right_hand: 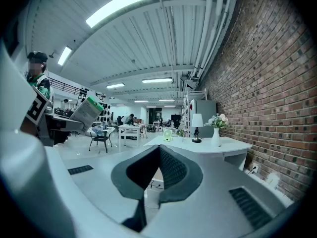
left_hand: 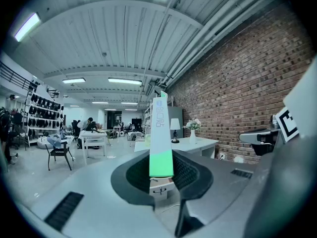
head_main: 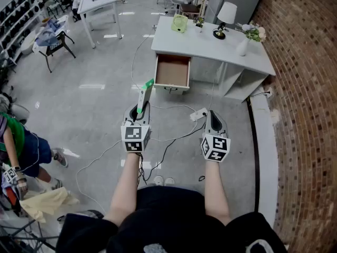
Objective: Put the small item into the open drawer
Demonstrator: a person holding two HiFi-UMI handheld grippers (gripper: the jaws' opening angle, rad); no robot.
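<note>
A slim white box with a green end (head_main: 145, 93) stands up out of my left gripper (head_main: 140, 111), which is shut on its lower end. In the left gripper view the box (left_hand: 161, 138) rises between the pads of that gripper (left_hand: 162, 171). Ahead, a white desk (head_main: 210, 45) has its wooden drawer (head_main: 172, 71) pulled open, and nothing shows inside it. The drawer front (left_hand: 161, 187) shows just below the box. My right gripper (head_main: 214, 121) is held level beside the left one, shut and with nothing in it (right_hand: 159, 155). From it I see the box (right_hand: 87, 111) at the left and the desk (right_hand: 198, 144) ahead.
A lamp (head_main: 225, 18), a vase with flowers (head_main: 243, 45) and a small green fan (head_main: 179, 23) stand on the desk. Cables and a power strip (head_main: 198, 114) lie on the floor between me and the drawer. A brick wall (head_main: 305, 88) runs along the right. A person (head_main: 21, 149) is at the left.
</note>
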